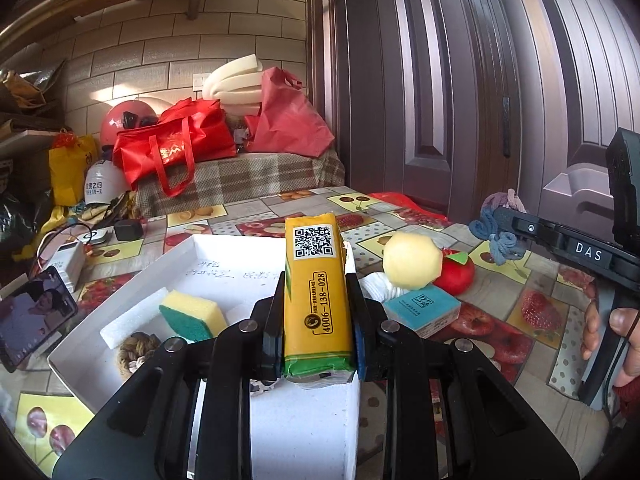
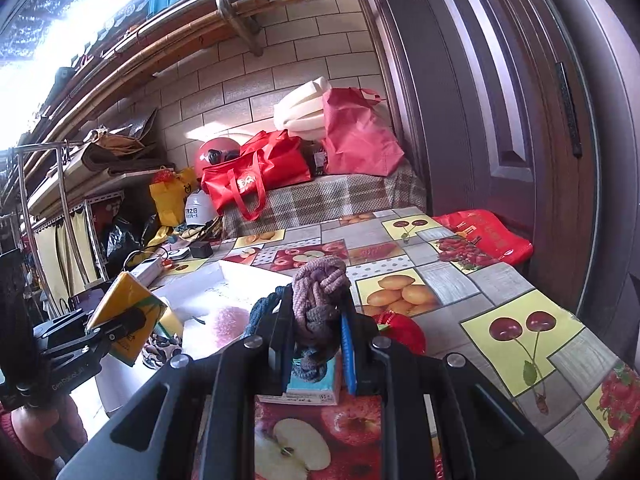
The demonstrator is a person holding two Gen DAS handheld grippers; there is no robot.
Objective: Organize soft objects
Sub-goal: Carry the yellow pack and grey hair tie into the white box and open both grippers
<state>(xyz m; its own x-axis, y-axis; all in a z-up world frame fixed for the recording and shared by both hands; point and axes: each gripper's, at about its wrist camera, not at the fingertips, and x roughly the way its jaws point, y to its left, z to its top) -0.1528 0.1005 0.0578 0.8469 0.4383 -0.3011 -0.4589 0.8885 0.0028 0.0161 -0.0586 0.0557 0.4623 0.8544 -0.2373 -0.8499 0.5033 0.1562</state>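
Note:
My left gripper (image 1: 316, 316) is shut on a yellow tissue pack (image 1: 316, 280) and holds it above the near edge of a white tray (image 1: 240, 256). The tray holds a yellow-green sponge (image 1: 192, 314), a white foam block (image 1: 132, 318) and a rope knot (image 1: 136, 350). My right gripper (image 2: 314, 320) is shut on a knotted purple-blue rope (image 2: 318, 296), above a teal tissue pack (image 2: 316, 388). In the left wrist view that gripper (image 1: 516, 228) is at the right with the rope (image 1: 496, 232) hanging from it. A yellow foam ball (image 1: 412, 260) and a red soft toy (image 1: 460, 274) lie right of the tray.
The table has a fruit-print cloth (image 2: 520, 332). A phone (image 1: 32, 320), a power bank (image 1: 68, 262) and cables lie at the left. A dark wooden door (image 1: 460, 80) stands at the right. Red bags (image 1: 176, 148) and white foam (image 1: 236, 80) are piled on a checked bench behind.

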